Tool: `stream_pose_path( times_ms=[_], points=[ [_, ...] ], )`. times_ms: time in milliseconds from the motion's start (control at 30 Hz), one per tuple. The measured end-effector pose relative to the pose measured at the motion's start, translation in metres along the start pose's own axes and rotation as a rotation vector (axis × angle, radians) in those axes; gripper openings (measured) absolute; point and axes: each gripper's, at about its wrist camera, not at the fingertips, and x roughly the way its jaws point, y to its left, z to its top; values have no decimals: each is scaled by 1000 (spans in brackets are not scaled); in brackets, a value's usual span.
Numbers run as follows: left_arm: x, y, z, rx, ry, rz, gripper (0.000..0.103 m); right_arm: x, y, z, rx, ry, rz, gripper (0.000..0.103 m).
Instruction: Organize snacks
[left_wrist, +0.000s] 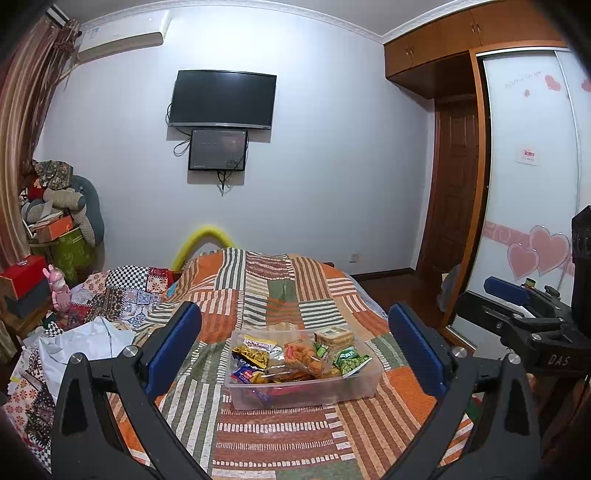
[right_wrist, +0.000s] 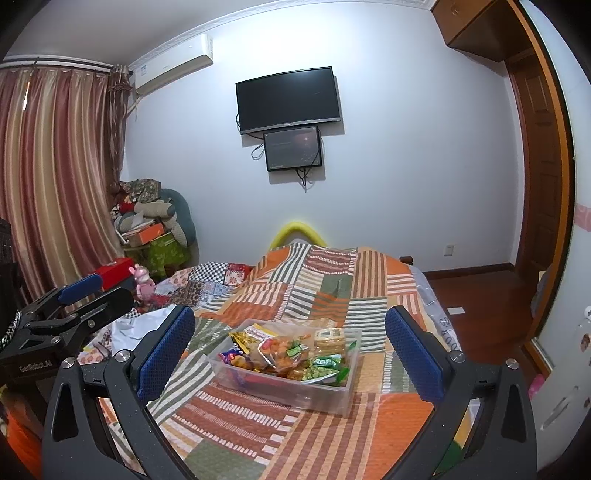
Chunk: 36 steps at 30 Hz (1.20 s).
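Sitting on the striped patchwork bedspread (left_wrist: 280, 435) was a clear plastic box (left_wrist: 354, 387), filled with snack packets. In the left wrist view a yellow packet (left_wrist: 255, 349) lay at the left of the box, a green packet (left_wrist: 349, 362) at the right, an orange snack bag (left_wrist: 308, 358) between them, and a pack of pale crackers (left_wrist: 334, 336) at the far right corner. The left gripper (left_wrist: 295, 354) was held above the bed with its jaws spread wide, the blue pads (left_wrist: 173, 350) standing well apart on either side of the box and touching nothing. The right gripper (right_wrist: 290, 354) was the same: jaws wide, nothing between them, the box (right_wrist: 332, 397) lying ahead of it on the bedspread (right_wrist: 240, 417). Each gripper appeared at the edge of the other's view, the right one (left_wrist: 506, 291) at the right side in the left wrist view. On the far wall hung a dark television (left_wrist: 221, 99) with a smaller screen (left_wrist: 218, 149) just under it. A pink toy figure (left_wrist: 59, 291) stood beside the bed at the left
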Motion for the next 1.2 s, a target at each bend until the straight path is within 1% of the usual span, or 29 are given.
stream_pose_path(
  times_ms=[467, 667, 933, 1200],
  points=[
    [0, 1, -1, -4, 9, -18, 103, 1, -2, 1, -2, -2, -10, 103],
    [3, 2, -1, -17, 18, -19, 103, 0, -2, 1, -7, 0, -14, 103],
    [3, -1, -3, -6, 8, -10, 103, 0, -2, 1, -7, 0, -16, 103],
    [6, 0, -4, -9, 24, -15, 103, 4, -6, 1, -3, 7, -22, 103]
  ],
)
